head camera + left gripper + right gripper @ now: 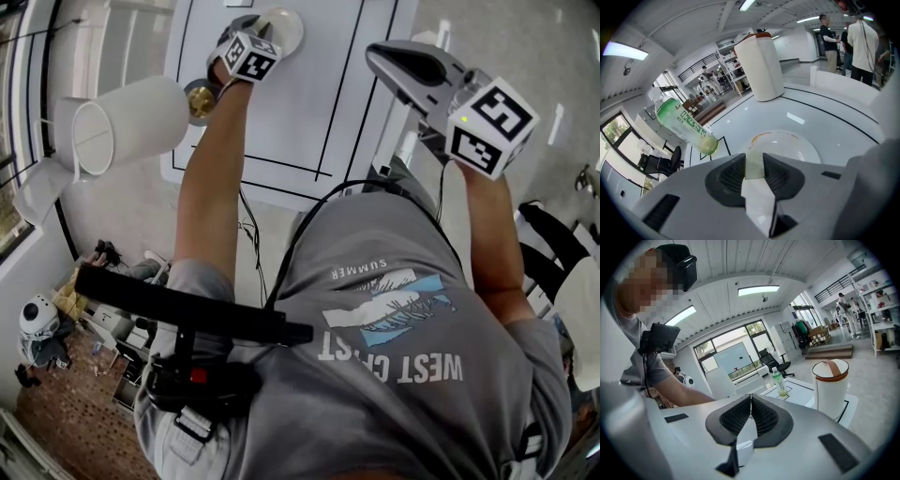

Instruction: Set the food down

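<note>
**A:** Where is the food now?

**B:** It's in my left tool (754, 158), whose pads are pinched on a thin pale-green slice (754, 168). The slice hangs over the white plate (797, 145), and I can't tell whether it touches yet. My right tool (750, 401) is clenched on nothing, out over the desk's right edge.

**A:** How do you set it down well?

**B:** I'd sink until the slice rests near the plate's middle, then ease the pads apart and lift straight off. It looks light and limp, so I judge it may cling to a pad.

**A:** Is there enough room?

**B:** Yes. The plate sits well in from the near and left edges of the desk (825, 117). The green bottle (686, 124) and the white canister (759, 65) stand apart from it. I'd withdraw up and back toward the near edge, which looks bare.
</note>
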Motion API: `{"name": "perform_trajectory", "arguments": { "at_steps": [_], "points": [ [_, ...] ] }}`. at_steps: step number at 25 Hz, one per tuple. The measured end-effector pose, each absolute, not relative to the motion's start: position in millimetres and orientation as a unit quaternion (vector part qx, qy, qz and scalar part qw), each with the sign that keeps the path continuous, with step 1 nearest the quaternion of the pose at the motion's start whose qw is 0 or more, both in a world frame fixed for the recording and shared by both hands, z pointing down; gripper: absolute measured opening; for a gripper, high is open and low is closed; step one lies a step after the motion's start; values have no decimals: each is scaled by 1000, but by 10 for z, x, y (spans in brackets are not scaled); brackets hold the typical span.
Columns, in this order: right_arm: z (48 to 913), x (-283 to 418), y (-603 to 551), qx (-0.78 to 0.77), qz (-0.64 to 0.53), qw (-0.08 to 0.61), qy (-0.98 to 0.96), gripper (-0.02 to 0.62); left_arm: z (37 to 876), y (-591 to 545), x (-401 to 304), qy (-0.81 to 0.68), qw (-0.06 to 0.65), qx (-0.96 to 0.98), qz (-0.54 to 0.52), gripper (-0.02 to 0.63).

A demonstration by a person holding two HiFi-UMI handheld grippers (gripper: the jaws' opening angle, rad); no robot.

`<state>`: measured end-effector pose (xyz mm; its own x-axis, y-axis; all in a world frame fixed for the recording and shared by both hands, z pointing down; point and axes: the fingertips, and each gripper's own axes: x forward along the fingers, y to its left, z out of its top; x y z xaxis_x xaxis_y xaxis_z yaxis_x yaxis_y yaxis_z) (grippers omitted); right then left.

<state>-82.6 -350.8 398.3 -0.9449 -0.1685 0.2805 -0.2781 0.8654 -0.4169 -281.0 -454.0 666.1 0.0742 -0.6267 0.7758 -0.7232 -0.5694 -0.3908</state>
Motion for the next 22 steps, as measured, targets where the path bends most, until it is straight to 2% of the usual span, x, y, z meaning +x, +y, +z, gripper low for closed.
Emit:
{"name": "perform_trajectory", "arguments": {
  "at_steps": [14, 22],
  "points": [
    [4062, -858, -3492, 114, 239, 124, -956, 8, 6752, -4557, -2754, -434, 9, 719, 543, 107],
    [4066, -883, -3478, 113, 237, 125, -957, 8, 6756, -4550, -2726, -426, 35, 728, 536, 107]
  ]
}}
